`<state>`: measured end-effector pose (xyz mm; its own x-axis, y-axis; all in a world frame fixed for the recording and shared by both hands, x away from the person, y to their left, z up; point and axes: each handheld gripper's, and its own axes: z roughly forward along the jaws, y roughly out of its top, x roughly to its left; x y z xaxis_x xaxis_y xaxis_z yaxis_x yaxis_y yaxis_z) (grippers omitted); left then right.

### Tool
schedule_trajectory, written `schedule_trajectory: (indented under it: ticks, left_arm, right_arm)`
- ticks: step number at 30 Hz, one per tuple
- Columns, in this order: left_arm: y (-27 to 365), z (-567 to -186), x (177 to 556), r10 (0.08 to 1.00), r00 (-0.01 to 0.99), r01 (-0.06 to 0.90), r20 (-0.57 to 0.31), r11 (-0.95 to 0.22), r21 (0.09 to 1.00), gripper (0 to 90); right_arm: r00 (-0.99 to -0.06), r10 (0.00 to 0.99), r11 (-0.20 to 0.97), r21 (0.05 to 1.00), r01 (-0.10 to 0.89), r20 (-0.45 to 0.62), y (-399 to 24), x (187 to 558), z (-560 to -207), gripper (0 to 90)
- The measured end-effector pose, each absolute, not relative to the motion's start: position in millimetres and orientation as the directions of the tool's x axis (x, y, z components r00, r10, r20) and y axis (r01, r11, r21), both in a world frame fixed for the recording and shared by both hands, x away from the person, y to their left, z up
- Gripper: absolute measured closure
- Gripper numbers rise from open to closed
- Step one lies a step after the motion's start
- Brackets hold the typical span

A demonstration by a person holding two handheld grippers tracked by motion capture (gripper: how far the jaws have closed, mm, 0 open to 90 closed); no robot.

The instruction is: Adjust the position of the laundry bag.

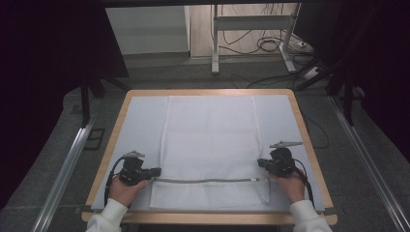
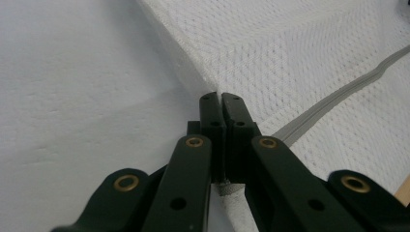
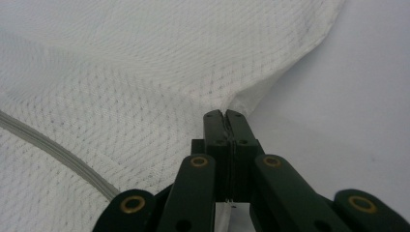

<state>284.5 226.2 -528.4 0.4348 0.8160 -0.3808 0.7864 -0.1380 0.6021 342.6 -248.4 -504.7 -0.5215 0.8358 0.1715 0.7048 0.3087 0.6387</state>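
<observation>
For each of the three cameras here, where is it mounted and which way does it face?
High view: above the person's side, looking forward and down on the table; both hands, left gripper and right gripper show.
Left gripper view: rides the left gripper, looking along its shut jaws pinching the white mesh bag.
Right gripper view: rides the right gripper, jaws shut on the bag's other edge.
Shared: both gripper views show the grey zipper.

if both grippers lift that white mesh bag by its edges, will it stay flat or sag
The white mesh laundry bag will probably sag in the middle: its thin fabric bunches where the left gripper and right gripper pinch it. It looks light, and the grey zipper adds little stiffness.
</observation>
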Motion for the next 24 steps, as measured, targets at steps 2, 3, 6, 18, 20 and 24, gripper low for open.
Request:
schedule_trajectory:
  ticks: [2,3,6,18,20,24]
  left_arm:
    - [228,-529,285,0.819,0.428,0.789,-0.383,-0.131,0.600,89.3]
    - [229,-529,285,0.820,0.426,0.789,-0.383,-0.130,0.600,89.3]
    - [233,-529,285,0.822,0.421,0.790,-0.384,-0.125,0.600,89.3]
    - [240,-531,281,0.828,0.409,0.795,-0.384,-0.117,0.595,89.1]
    - [241,-532,281,0.829,0.407,0.797,-0.384,-0.117,0.593,89.1]
    - [241,-532,282,0.830,0.407,0.798,-0.382,-0.119,0.591,89.1]
  right_arm:
    - [-0.527,0.833,0.315,0.639,0.702,0.170,-246,343,-505,88.2]
    - [-0.528,0.832,0.315,0.640,0.701,0.170,-245,342,-505,88.2]
    - [-0.541,0.823,0.323,0.640,0.697,0.174,-241,342,-506,88.2]
    - [-0.551,0.817,0.335,0.635,0.696,0.173,-236,342,-508,88.1]
    - [-0.554,0.814,0.339,0.635,0.694,0.172,-236,341,-509,88.1]
    - [-0.556,0.814,0.345,0.631,0.695,0.168,-233,341,-510,88.1]
